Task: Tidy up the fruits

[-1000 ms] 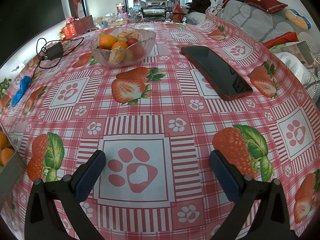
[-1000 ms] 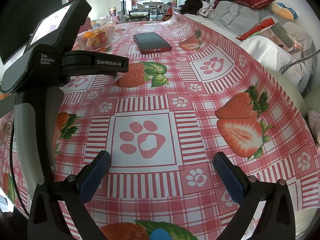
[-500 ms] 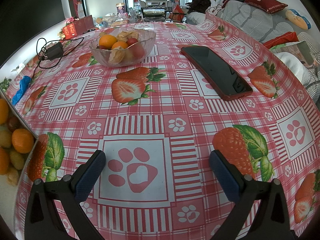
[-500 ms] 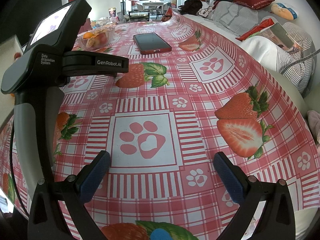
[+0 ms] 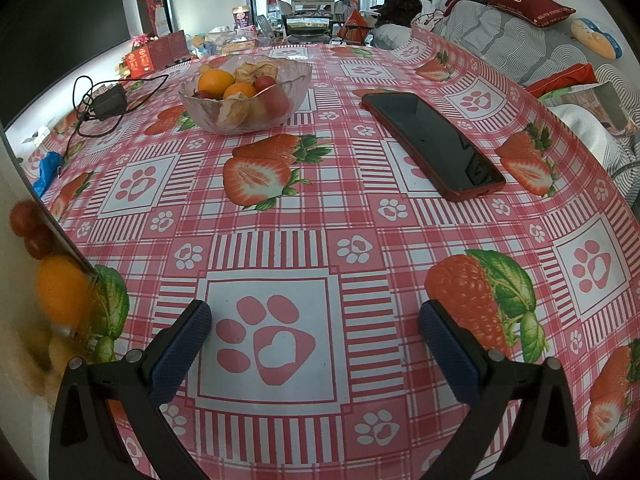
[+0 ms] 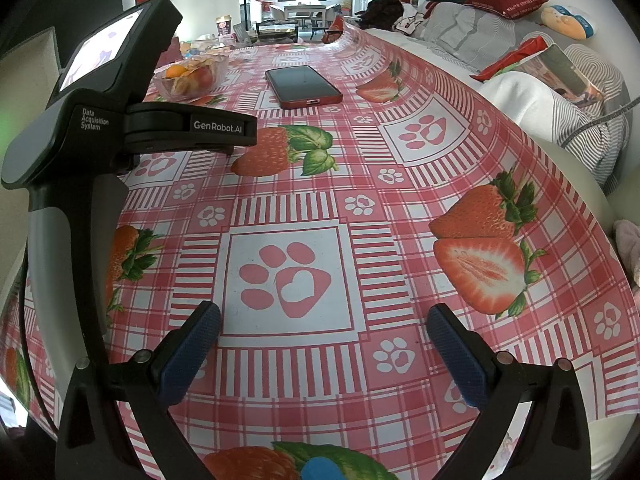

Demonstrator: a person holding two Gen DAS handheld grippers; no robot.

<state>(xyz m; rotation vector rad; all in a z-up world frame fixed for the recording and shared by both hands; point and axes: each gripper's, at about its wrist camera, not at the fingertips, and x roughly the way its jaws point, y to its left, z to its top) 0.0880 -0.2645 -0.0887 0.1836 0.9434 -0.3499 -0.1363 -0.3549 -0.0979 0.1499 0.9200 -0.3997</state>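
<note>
A glass bowl (image 5: pixel 246 92) of oranges, red fruits and husked fruits stands at the far left of the table, also small in the right wrist view (image 6: pixel 192 76). At the left edge of the left wrist view a beige box (image 5: pixel 16 320) is tilted, with a blurred orange (image 5: pixel 60 294) and two small red fruits (image 5: pixel 28 226) at its rim. My left gripper (image 5: pixel 316 344) is open above a paw print, holding nothing. My right gripper (image 6: pixel 324 344) is open over another paw print, also holding nothing.
A red-cased phone (image 5: pixel 432 144) lies right of the bowl. A charger with its cable (image 5: pixel 106 102) and a blue item (image 5: pixel 46 172) lie at the far left. The left device's handle (image 6: pixel 100 128) fills the right view's left side. A sofa (image 6: pixel 540 92) borders the table's right edge.
The box of fruit has come further in from the left and tilted, its fruit now blurred at the rim. Neither gripper has moved or changed its opening.
</note>
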